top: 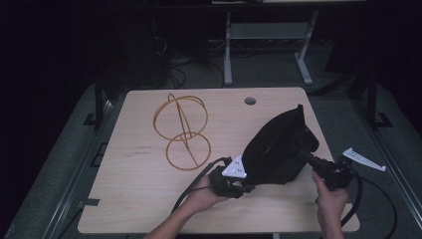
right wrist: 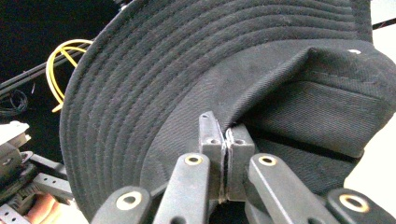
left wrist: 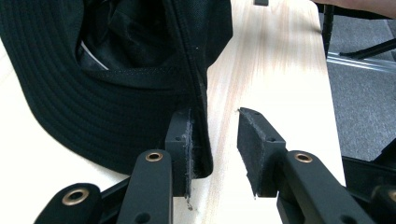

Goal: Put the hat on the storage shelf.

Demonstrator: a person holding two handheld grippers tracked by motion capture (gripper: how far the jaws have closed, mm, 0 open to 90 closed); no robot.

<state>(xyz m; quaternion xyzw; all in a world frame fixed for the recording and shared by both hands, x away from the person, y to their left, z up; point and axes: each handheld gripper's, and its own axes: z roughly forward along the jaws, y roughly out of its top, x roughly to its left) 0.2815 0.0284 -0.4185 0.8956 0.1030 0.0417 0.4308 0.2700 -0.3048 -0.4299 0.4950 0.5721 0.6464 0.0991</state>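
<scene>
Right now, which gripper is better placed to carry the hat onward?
Right. The right gripper is clamped on the hat brim, while the left gripper stands open, one pad merely beside the brim.

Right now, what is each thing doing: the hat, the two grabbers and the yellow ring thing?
Black hat: lifted and folded, brim up.
Left gripper: jaws apart, hat edge against one pad.
Right gripper: shut on the hat's cloth.
Yellow wire stand: resting on the table, untouched.
</scene>
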